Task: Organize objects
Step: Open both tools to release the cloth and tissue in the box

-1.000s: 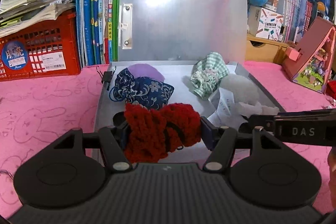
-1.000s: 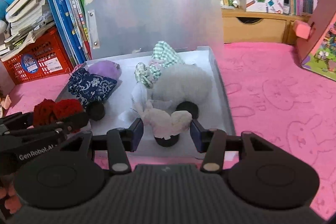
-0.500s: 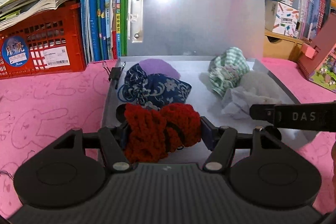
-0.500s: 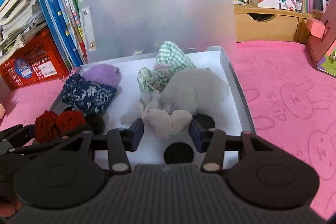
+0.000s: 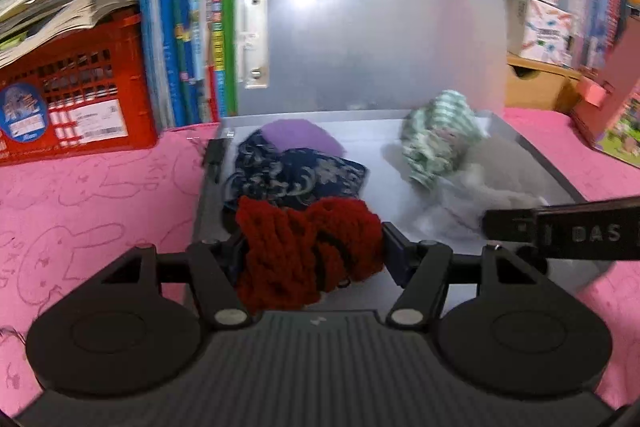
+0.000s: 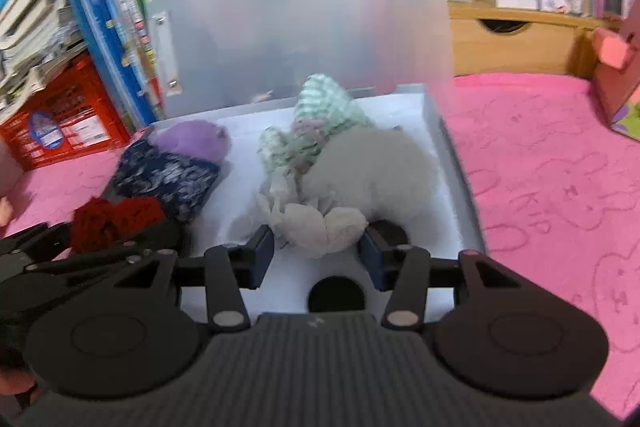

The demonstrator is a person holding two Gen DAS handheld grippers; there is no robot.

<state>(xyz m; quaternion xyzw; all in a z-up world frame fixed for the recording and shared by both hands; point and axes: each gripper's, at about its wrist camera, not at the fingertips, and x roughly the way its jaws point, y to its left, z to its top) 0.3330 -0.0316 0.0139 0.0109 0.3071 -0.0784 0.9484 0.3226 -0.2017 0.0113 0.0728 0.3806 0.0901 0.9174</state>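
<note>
L gripper (image 5: 310,247) is clamped on a red knitted scrunchie (image 5: 306,249), both pads pressed into the yarn, held over the near-left corner of the open grey box (image 5: 536,155). Just beyond its tips lies a navy floral pouch (image 5: 298,177), w/ a purple pouch (image 5: 300,137) right behind that, touching it. R gripper (image 6: 318,247) is closed on a small white fabric piece (image 6: 320,227), squeezed between the blue pads, low over the box floor near the front edge. Directly ahead of R tips sits a grey fluffy item (image 6: 372,177), touching the white piece; beyond & slightly left of it a green checked pouch (image 6: 320,119), leaning on the fluffy one. A round dark hole (image 6: 336,293) in the box floor shows just under R gripper, btwn the fingers' bases. Box lid (image 6: 300,11) stands upright at the far side, frosted, w/ a white latch on its left. Box rests on a pink bunny-print cloth (image 6: 552,167). Left of L gripper, well apart, is a red crate (image 5: 76,99) w/ books stacked on top; blue book spines stand beside the lid.
</note>
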